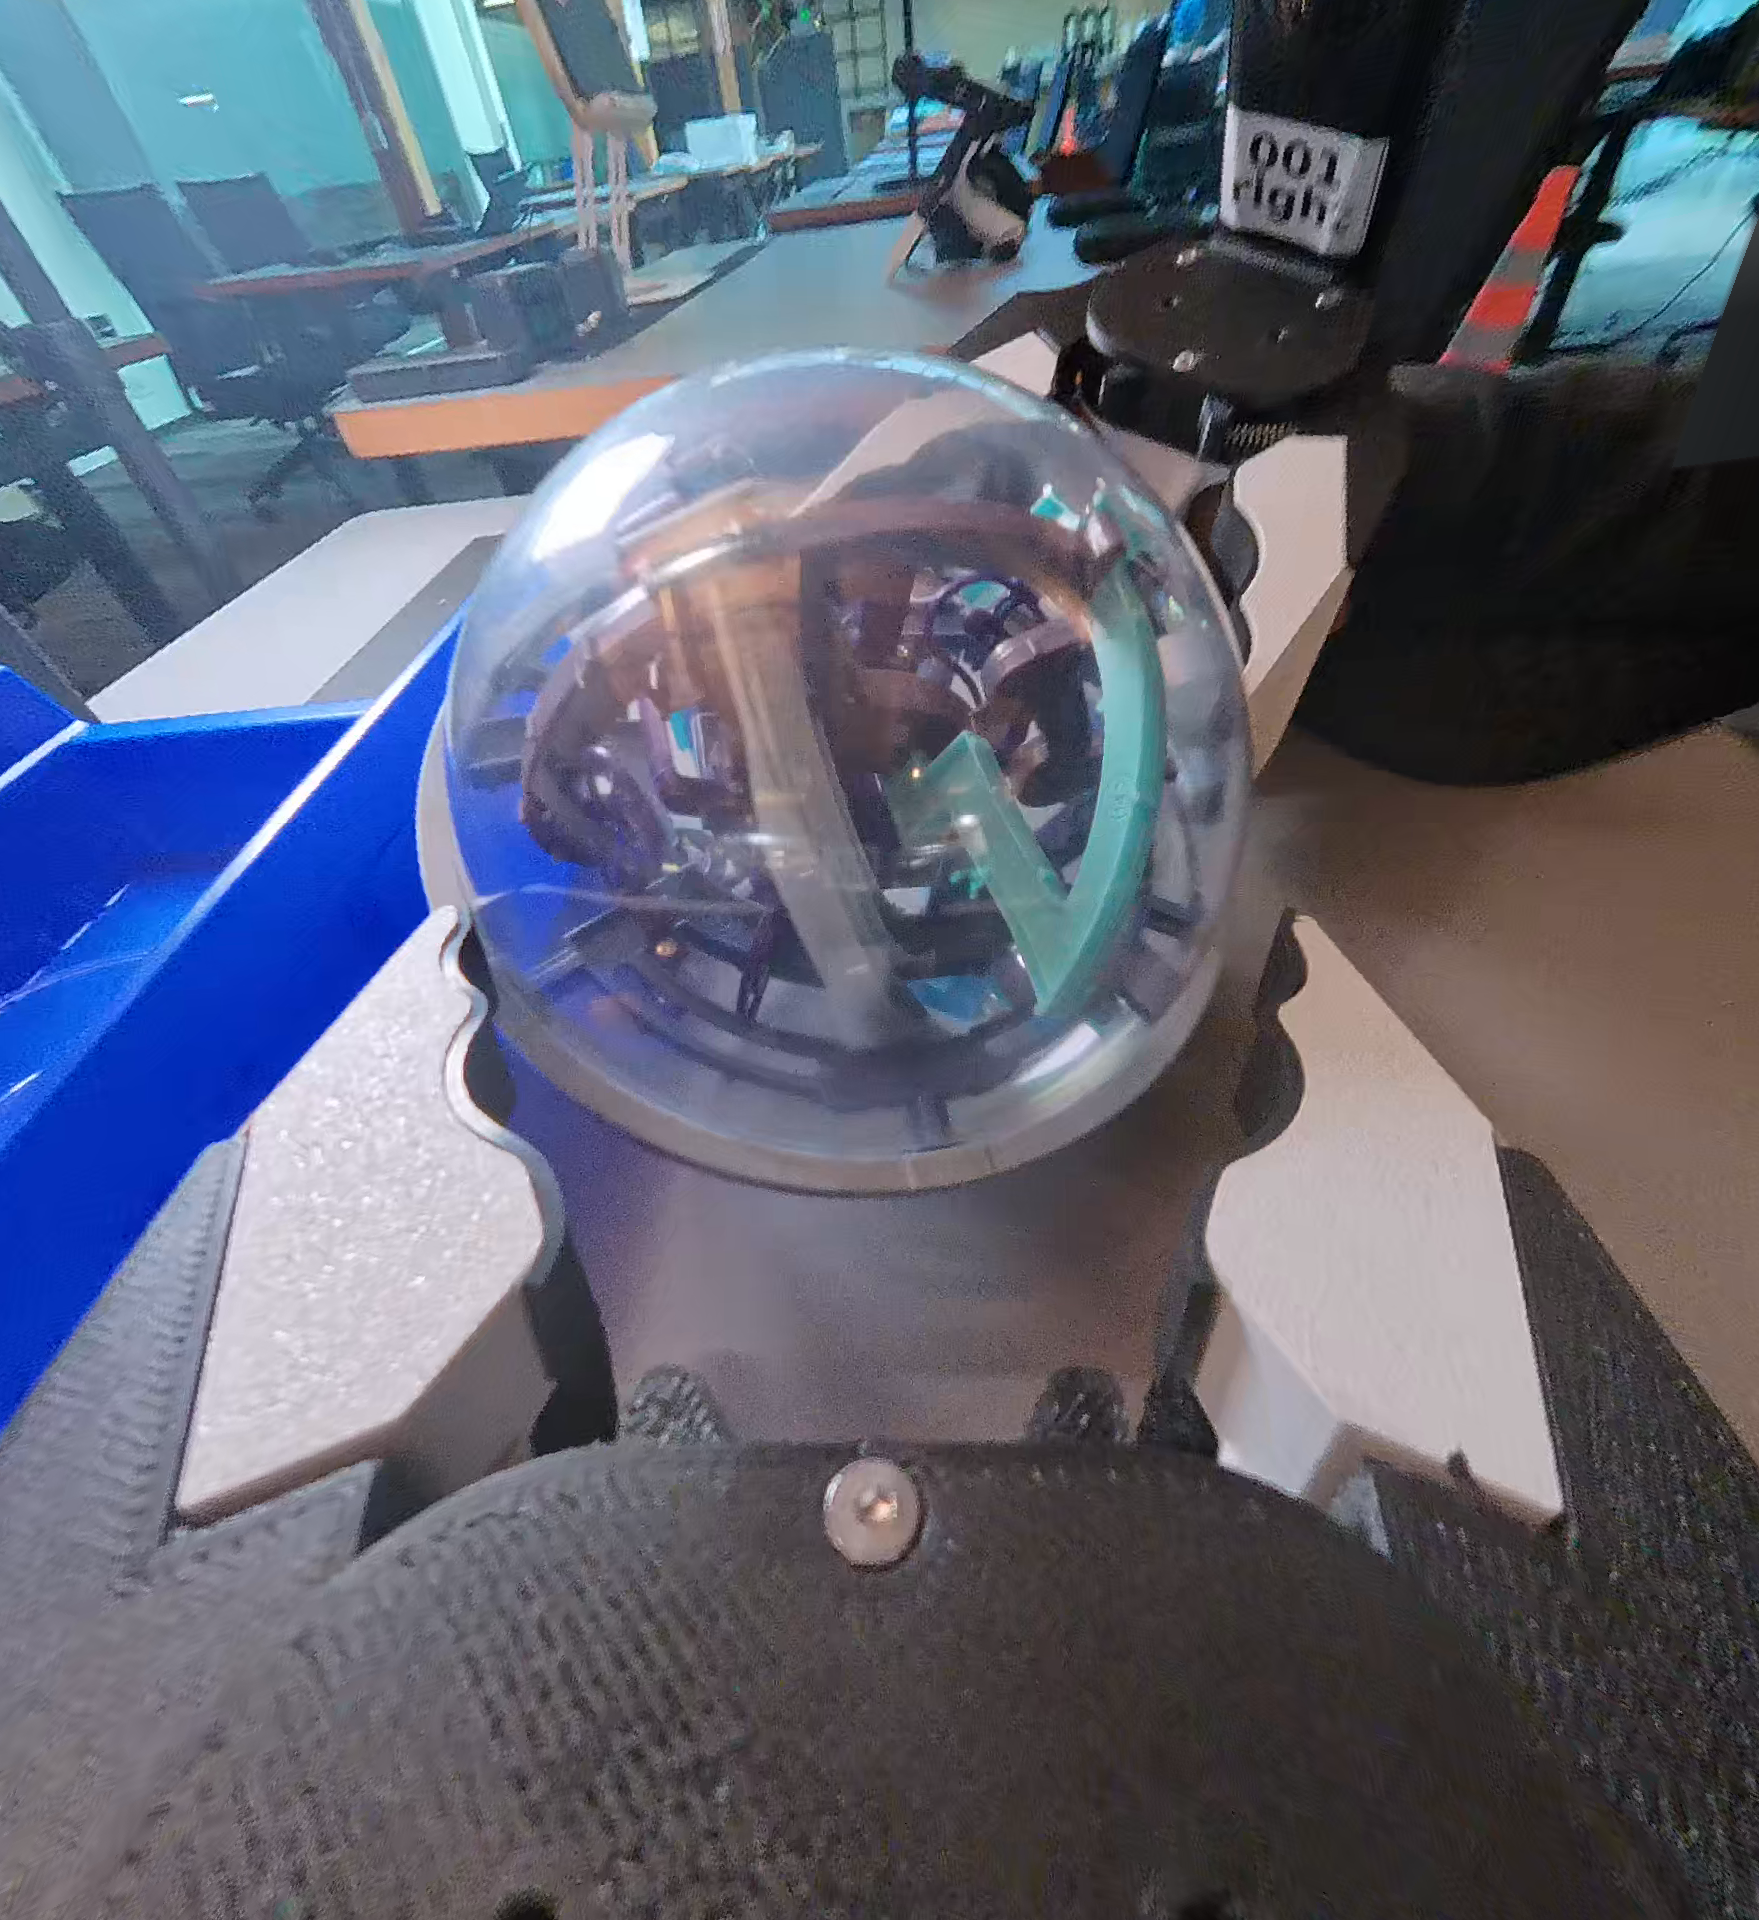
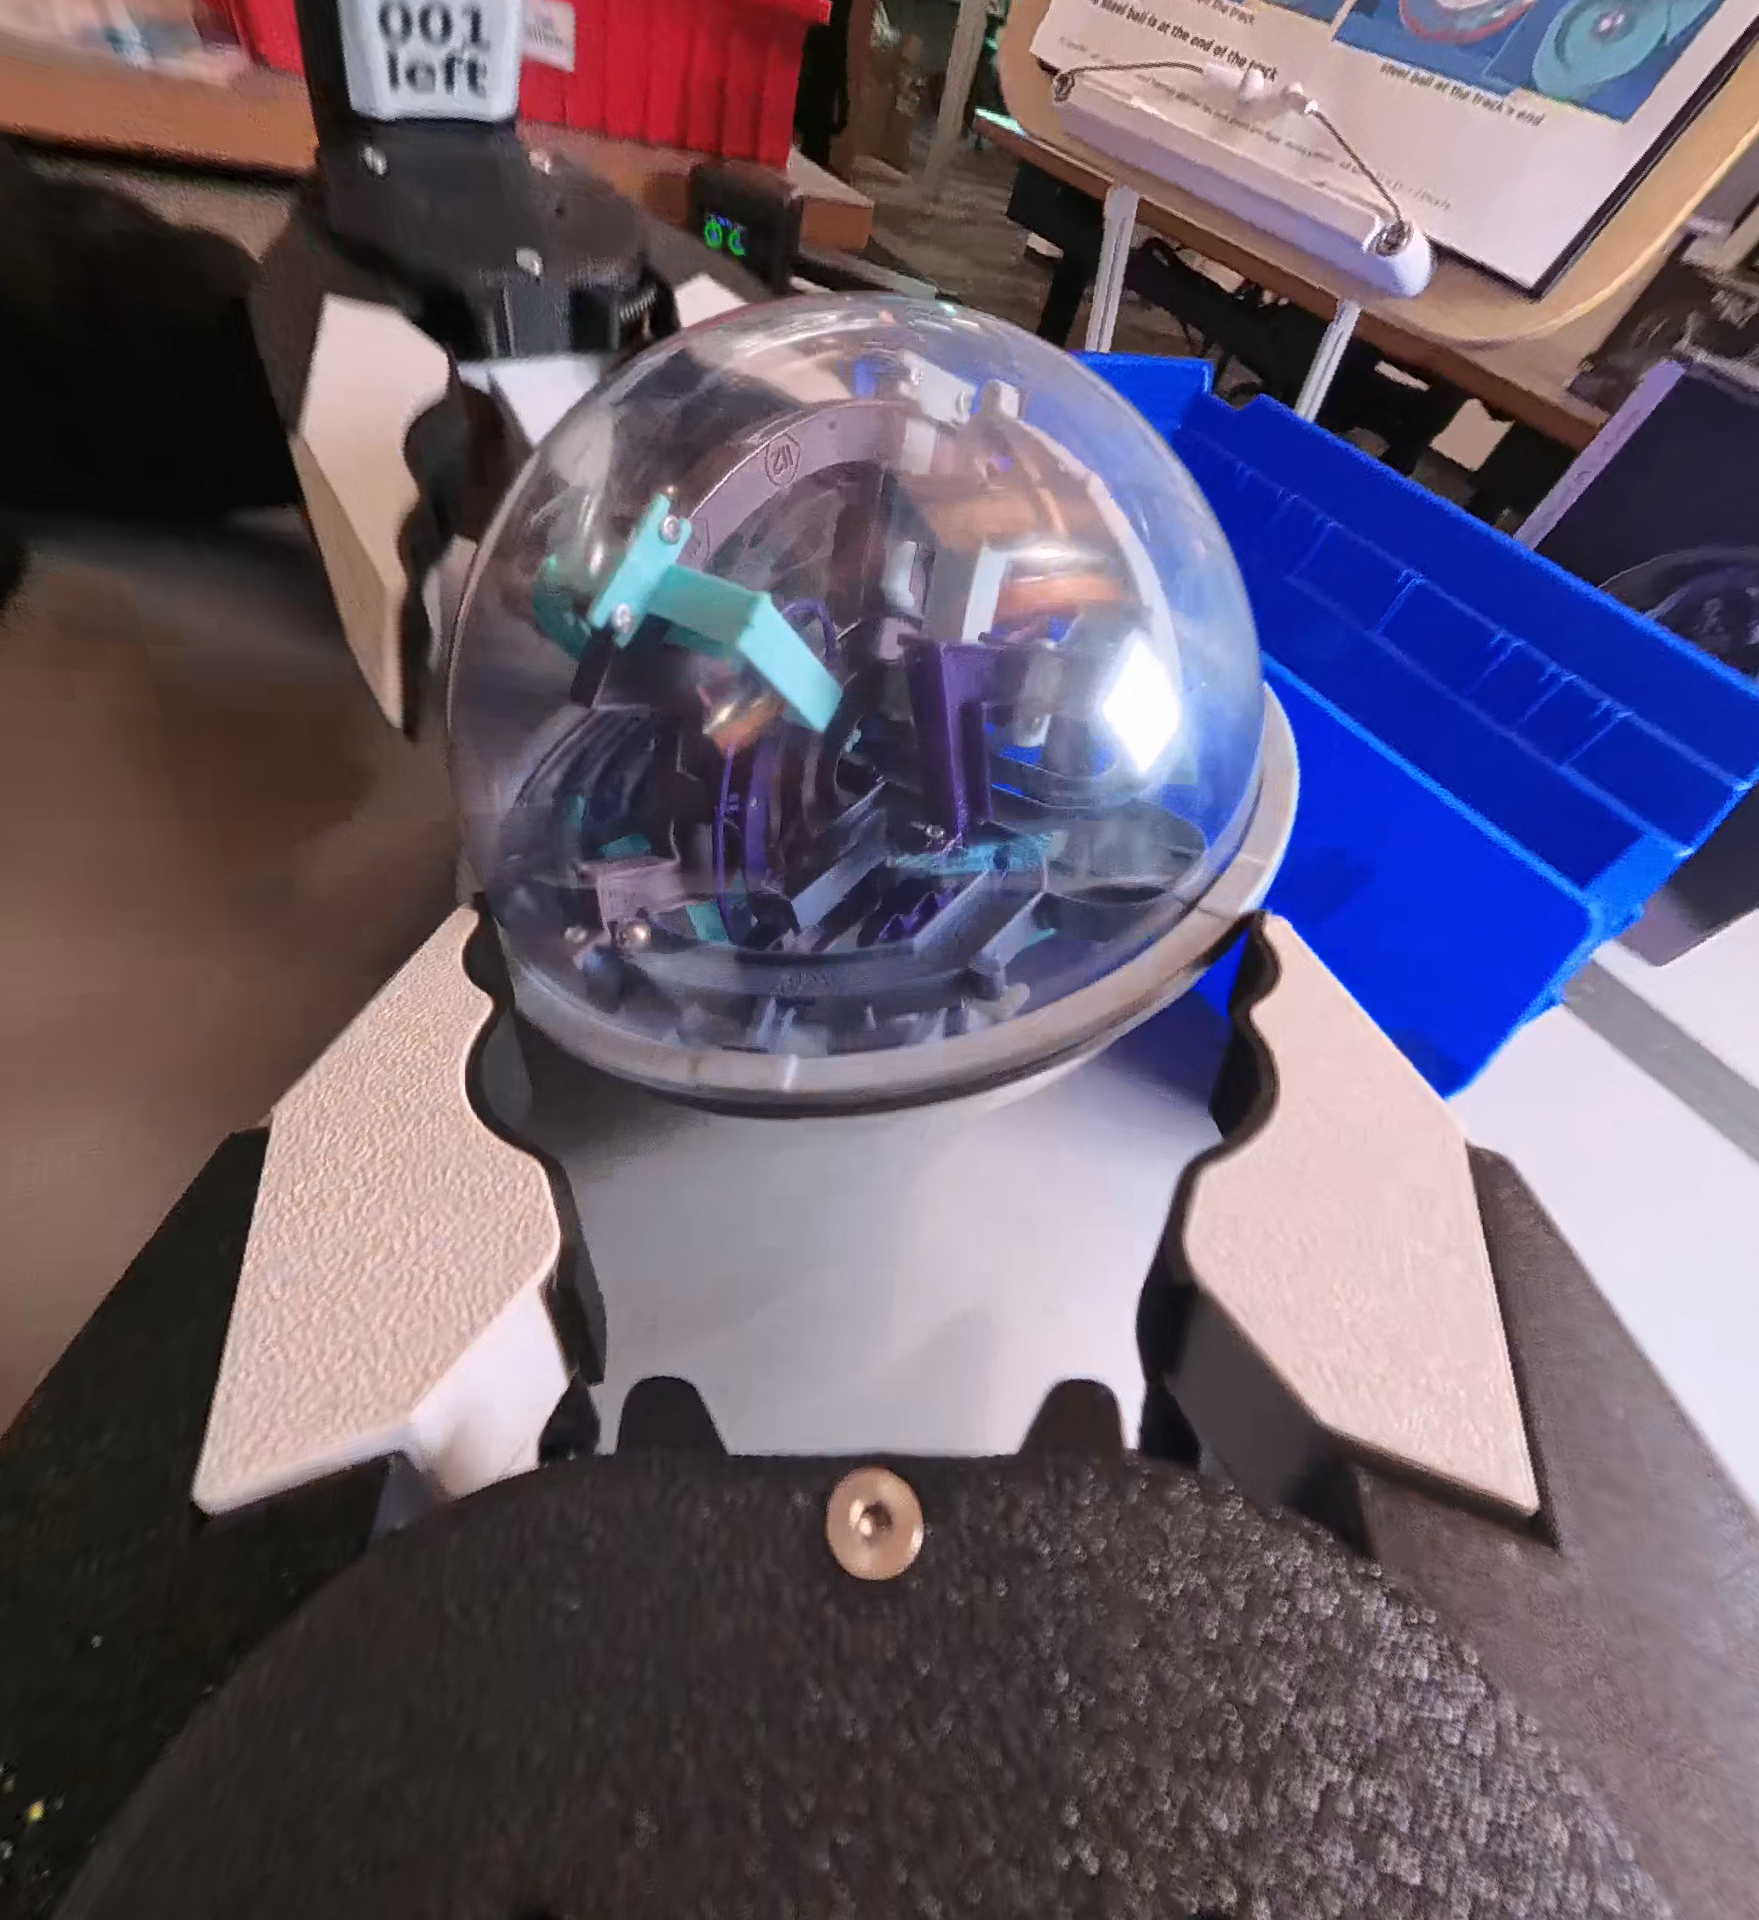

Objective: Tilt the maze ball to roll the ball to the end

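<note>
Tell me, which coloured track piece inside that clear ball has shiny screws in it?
The teal bracket inside the maze ball: two silver screws sit at its upper-left end. The purple pieces show none.

A pale grey surface [image 2: 1685,1195] carries the scene, with a darker grey stripe [image 2: 1706,1081] running across it at the right of the right wrist view. A blue plastic bin [image 2: 1457,748] with ribbed inner walls stands directly on it. Just beyond the bin's far end a dark box [image 2: 1727,582] printed with a picture of a globe-shaped toy stands upright, though its foot is hidden behind the bin.

In the left wrist view the same bin [image 1: 127,831] sits at the left on the surface [image 1: 1633,1039], whose far edge gives way to the office floor.
</note>
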`<state>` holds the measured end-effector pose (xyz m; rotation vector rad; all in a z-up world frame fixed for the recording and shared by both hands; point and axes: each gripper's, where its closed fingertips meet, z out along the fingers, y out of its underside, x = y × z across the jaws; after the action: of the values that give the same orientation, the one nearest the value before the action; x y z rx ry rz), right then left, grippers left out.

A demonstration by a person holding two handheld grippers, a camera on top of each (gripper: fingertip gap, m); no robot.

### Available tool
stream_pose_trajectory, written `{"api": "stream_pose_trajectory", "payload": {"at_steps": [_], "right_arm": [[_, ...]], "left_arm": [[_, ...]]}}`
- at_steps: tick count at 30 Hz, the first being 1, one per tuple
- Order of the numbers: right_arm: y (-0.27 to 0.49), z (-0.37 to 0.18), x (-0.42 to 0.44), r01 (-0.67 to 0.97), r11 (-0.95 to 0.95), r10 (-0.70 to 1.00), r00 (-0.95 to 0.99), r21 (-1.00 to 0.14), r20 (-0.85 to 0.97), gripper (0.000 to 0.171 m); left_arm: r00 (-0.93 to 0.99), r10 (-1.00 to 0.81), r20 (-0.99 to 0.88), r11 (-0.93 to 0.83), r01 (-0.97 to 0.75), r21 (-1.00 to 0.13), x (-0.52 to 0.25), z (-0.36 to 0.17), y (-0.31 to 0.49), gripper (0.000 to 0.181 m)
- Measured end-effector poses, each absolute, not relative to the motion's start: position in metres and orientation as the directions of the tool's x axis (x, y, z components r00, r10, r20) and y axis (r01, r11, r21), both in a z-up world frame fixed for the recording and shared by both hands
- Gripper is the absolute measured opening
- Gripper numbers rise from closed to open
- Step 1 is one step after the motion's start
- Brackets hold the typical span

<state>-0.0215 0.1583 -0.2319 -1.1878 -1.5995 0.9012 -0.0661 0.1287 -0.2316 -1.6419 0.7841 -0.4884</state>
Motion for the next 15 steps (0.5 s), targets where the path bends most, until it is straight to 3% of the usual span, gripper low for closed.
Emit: {"api": "stream_pose_trajectory", "payload": {"at_steps": [8,15], "right_arm": [[0.155,-0.238,-0.028,0.298,0.106,0.992,-0.094,-0.949,0.081,0.137],[0.154,-0.228,-0.029,0.269,0.211,0.977,-0.080,-0.940,0.196,0.140]], "left_arm": [[0.747,-0.664,-0.033,-0.173,-0.196,-0.965,-0.065,-0.228,0.136,0.144],[0.746,-0.665,0.042,-0.248,-0.168,-0.954,-0.066,-0.223,0.135,0.140]]}}
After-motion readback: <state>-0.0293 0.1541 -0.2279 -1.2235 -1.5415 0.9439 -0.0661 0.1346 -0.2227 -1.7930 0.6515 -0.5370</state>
